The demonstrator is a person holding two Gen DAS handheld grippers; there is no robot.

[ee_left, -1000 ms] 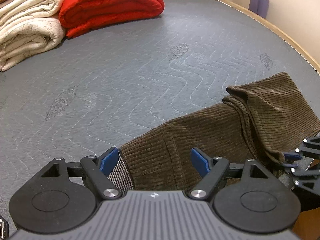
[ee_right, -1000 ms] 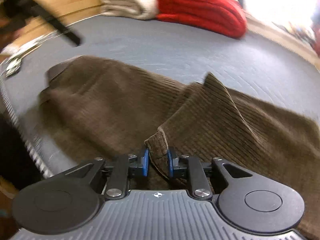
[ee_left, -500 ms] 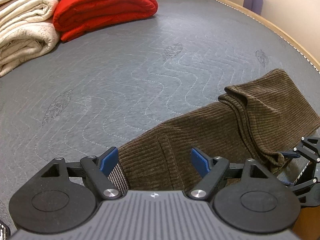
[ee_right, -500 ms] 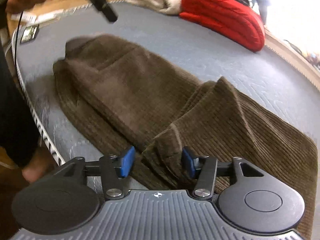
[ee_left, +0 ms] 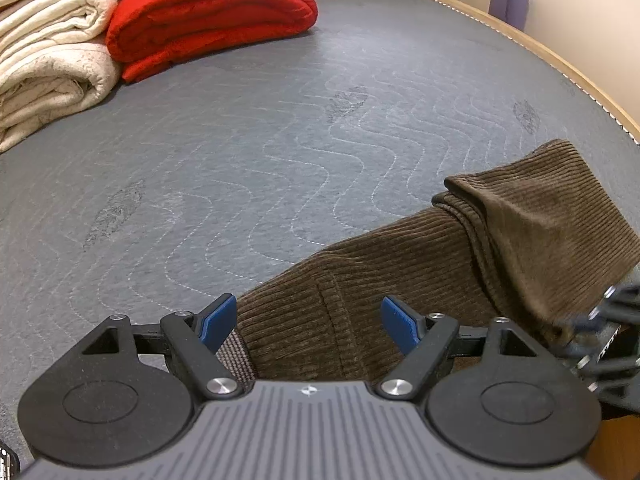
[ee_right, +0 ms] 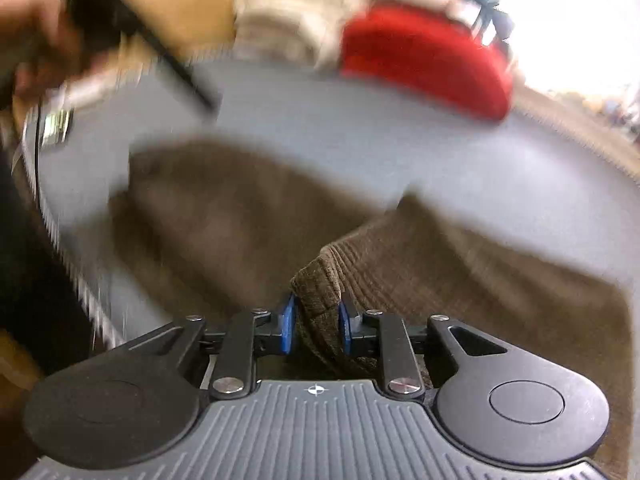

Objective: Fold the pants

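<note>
1. Since half a second ago the right claw (ee_right: 316, 330) has gone from spread wide around a bunched fold to closing in on it again, so the blue pads now sit tight against a thick lump of the brown corduroy pants (ee_right: 420, 272). Jaws are closing with cloth clearly between them, and the fold sticks up just past the pads.
2. Over on the other side, the left claw (ee_left: 308, 320) looks the same as before: wide apart, pads not pressing anything. Its left pad sits by the striped waistband lining (ee_left: 236, 354), the right pad floats over the corduroy, with the pants' waist end lying between them.
3. Pants overall: spread flat on the grey quilted bed (ee_left: 280, 140), near its front edge, with one end flipped back over itself into a doubled flap on the right in the left wrist view. That flap runs down toward the right claw, which shows up blurry at the frame edge.
4. Right wrist view is pretty smeared, but you can make out a hand at top left holding the other tool.
5. Further back on the bed: a folded red blanket (ee_left: 208, 16) and, right beside it, a stack of cream blankets (ee_left: 48, 56). Both well away from the pants.
</note>
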